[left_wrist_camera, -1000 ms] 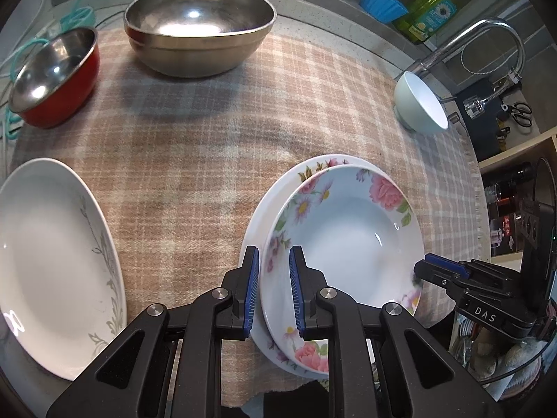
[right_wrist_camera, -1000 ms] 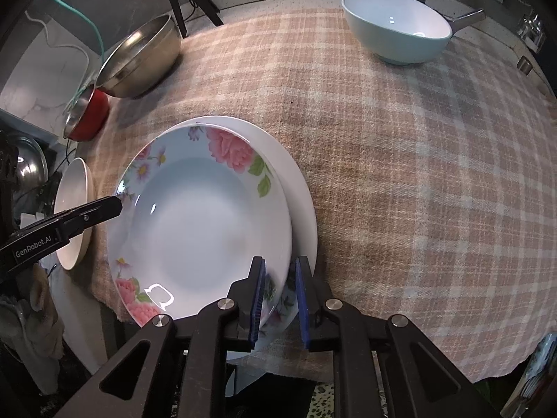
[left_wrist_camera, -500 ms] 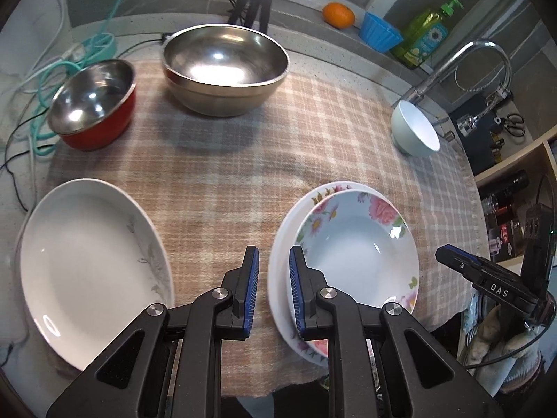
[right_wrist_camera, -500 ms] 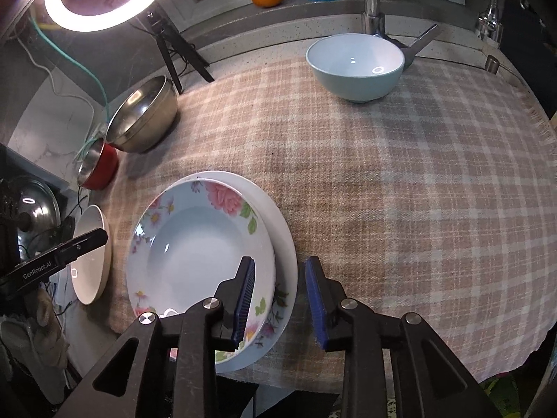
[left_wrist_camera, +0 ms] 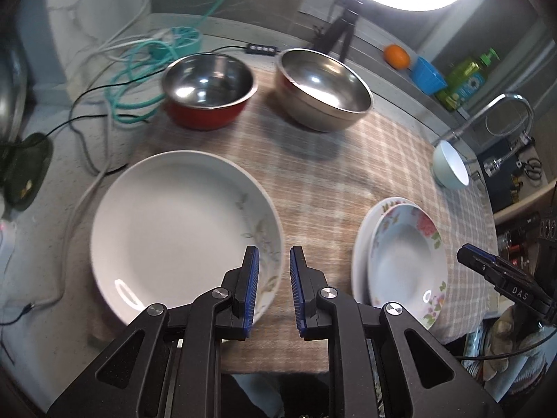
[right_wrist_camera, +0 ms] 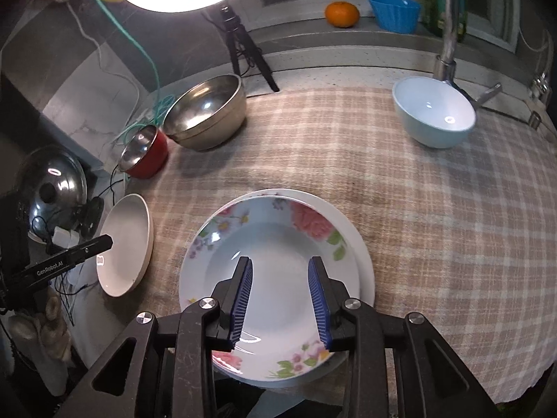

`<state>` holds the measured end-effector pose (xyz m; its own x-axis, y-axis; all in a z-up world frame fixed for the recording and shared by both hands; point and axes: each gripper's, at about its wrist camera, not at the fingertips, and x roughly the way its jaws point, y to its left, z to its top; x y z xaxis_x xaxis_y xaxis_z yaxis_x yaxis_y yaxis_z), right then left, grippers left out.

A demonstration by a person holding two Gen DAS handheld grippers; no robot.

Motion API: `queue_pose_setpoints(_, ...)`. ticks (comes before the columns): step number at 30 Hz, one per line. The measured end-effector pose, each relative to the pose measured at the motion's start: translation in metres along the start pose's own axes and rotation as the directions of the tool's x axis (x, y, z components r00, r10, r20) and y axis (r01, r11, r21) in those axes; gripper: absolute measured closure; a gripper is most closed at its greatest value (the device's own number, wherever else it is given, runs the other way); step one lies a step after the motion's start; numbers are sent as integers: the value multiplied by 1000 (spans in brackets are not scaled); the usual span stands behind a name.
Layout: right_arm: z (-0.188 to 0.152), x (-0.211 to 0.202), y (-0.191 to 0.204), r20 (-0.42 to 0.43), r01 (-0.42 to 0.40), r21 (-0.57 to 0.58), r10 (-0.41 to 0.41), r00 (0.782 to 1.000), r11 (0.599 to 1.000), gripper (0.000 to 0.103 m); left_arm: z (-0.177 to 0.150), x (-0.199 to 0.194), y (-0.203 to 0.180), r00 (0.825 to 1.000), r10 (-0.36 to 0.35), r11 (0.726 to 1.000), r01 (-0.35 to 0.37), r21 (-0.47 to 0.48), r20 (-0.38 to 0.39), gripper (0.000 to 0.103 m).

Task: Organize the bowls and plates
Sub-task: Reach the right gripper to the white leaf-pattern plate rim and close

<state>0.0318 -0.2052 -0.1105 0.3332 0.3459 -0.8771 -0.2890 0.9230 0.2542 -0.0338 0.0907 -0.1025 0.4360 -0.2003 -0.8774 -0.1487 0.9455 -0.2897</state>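
A floral plate [right_wrist_camera: 275,261] lies stacked on a plain white plate [right_wrist_camera: 362,254] on the checked cloth; the stack also shows in the left wrist view [left_wrist_camera: 407,261]. My right gripper [right_wrist_camera: 280,301] is open and empty above the floral plate. A large white plate [left_wrist_camera: 177,230] with a faint leaf print lies at the cloth's left edge, also seen in the right wrist view [right_wrist_camera: 125,244]. My left gripper [left_wrist_camera: 273,292] is open with a narrow gap and empty, over that plate's right rim. A red bowl [left_wrist_camera: 209,94], a steel bowl [left_wrist_camera: 323,87] and a light blue bowl [right_wrist_camera: 433,116] stand behind.
Cables and a teal hose [left_wrist_camera: 139,69] lie at the back left. A ring light on a tripod [right_wrist_camera: 240,41] stands behind the bowls. A faucet [right_wrist_camera: 449,35], an orange [right_wrist_camera: 342,14] and a blue cup [right_wrist_camera: 395,12] are at the back. A steel pot lid [right_wrist_camera: 52,188] is on the left.
My left gripper moved left from the stacked plates to the large white plate's rim and opened slightly. My right gripper opened wider and moved over the middle of the floral plate.
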Motion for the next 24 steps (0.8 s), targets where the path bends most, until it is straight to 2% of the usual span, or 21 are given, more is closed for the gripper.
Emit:
queue_pose_setpoints(4, 6, 11, 27, -10, -23, -64, 22, 1000, 998, 68, -6, -11, 20, 999, 32, 998, -30, -55, 30, 87)
queue_pose_setpoints(11, 20, 30, 70, -35, -114, -109, 111, 993, 987, 68, -15, -26, 59, 993, 101, 985, -90, -145, 68, 86)
queue_pose_setpoints(17, 24, 54, 105, -61, -157, -138, 150, 987, 978, 68, -24, -30, 99, 987, 151, 963, -133, -236, 61, 86)
queue_pose_setpoints(24, 26, 83, 130, -107, -176, -139, 162, 981, 974, 71, -29, -26, 130, 984, 176, 946, -157, -284, 43, 86)
